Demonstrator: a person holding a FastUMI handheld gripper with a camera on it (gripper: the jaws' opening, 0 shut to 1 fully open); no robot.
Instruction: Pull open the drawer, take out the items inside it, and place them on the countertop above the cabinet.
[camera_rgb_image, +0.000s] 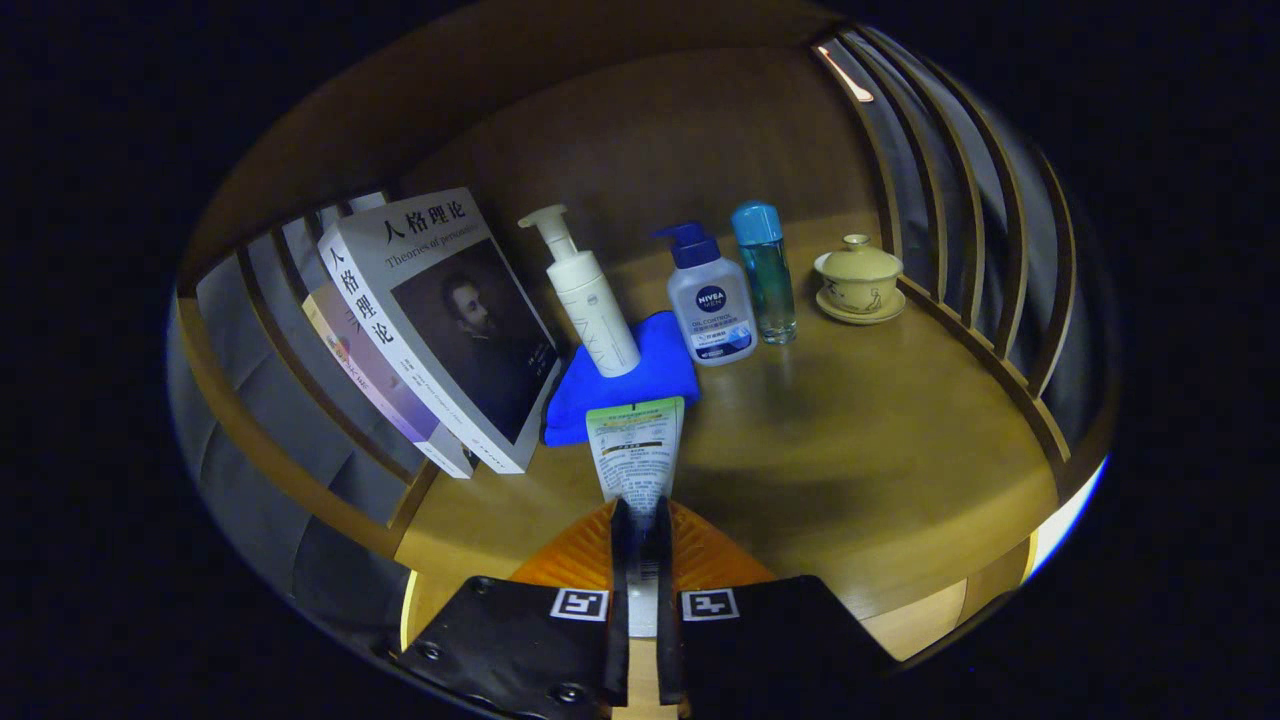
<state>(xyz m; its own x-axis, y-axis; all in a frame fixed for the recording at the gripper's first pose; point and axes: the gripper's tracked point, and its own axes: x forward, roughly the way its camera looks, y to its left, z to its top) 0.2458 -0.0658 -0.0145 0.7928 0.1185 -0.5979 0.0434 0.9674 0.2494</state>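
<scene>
Tool (640, 520) is clamped on a squeeze tube (636, 450), both fingers pressing its near end, the tube sticking out ahead over the wooden surface (860, 440). Just beyond the tube's far end lies a blue cloth (650, 385), a white pump bottle (588, 295) standing on it. To the right, a blue-capped pump bottle (710, 300), then a clear blue bottle (767, 275), then a lidded cup on a saucer (860, 280). Far left, books (440, 320) lean against the slatted railing (960, 200).
</scene>
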